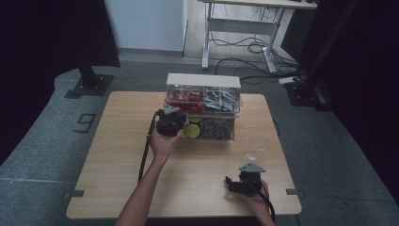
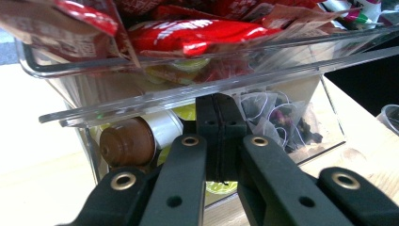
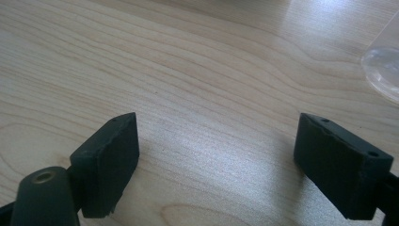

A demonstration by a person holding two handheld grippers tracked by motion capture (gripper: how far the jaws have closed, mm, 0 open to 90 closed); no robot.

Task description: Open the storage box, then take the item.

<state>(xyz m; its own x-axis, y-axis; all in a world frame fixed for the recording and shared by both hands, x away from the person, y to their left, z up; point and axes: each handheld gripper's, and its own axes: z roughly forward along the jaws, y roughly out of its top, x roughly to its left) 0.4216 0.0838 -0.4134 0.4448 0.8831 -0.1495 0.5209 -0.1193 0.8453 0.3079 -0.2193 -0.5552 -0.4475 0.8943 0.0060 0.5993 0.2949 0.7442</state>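
Pressing closed left tool point(image 2: 219, 136) under clear drawer's front edge point(image 2: 188, 96).

Two-tier organizer point(image 1: 203, 101) toward the far middle of the counter point(image 1: 117, 155); packets point(image 2: 197, 33) in the upper tray, capsules point(image 2: 129, 143) and tea bags point(image 2: 277, 117) in the lower. Left claw point(image 2: 220, 136) at the lower tier's front. Glass point(image 1: 256, 146) nearer and to the right, right claw point(image 3: 216, 155) over bare counter nearer again.

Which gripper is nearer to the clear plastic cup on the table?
The right gripper. It rests on the table just below the clear plastic cup, jaws open. The left gripper is farther away, shut, at the clear drawer organizer.
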